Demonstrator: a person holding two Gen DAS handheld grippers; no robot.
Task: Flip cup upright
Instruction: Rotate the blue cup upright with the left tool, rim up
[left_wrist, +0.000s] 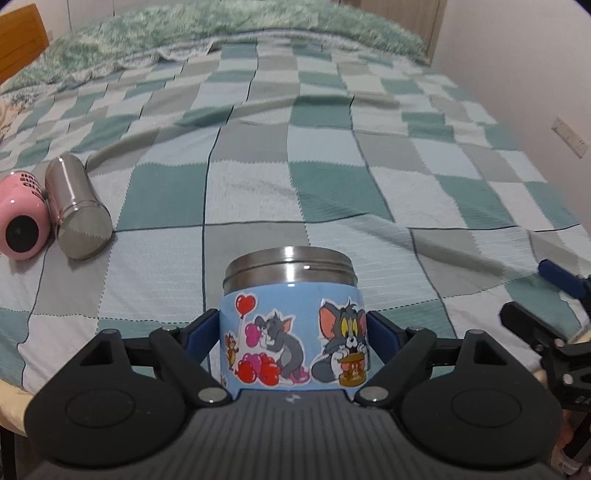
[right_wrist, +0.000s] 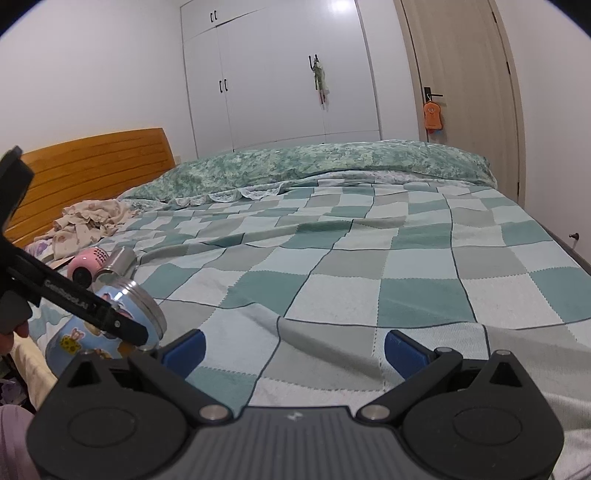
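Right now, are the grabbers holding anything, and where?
The left gripper holds the cartoon cup by its blue sticker-covered sides, below the steel rim. The right gripper is open and holds nothing.

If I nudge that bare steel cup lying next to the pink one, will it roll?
Probably: the steel cup lies on its side, a smooth cylinder. The pink cup beside it would likely block one direction, and the soft checkered blanket may slow it.

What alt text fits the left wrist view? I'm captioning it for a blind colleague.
The left tongs grip a blue cartoon-stickered steel cup above a checked green bedspread. A steel cup and a pink cup lie on their sides at far left.
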